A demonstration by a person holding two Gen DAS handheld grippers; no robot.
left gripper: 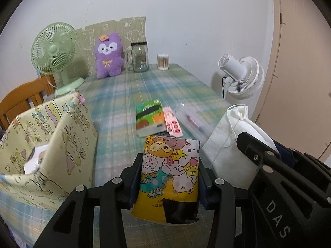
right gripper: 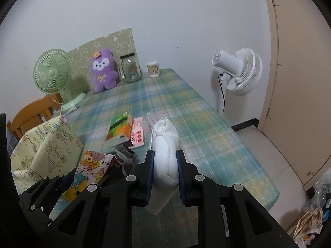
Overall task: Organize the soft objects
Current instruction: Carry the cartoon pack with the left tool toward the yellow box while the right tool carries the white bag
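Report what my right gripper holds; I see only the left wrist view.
Observer: The right gripper is clamped on the white pouch, a pad pressed against each side.
Operator: Check what lies beside my pack.
Observer: A grey cloth lies bunched on the table just past the pack.
Operator: Scan the floor on the right.
Observer: Crumpled bags sit on the floor at the far right.
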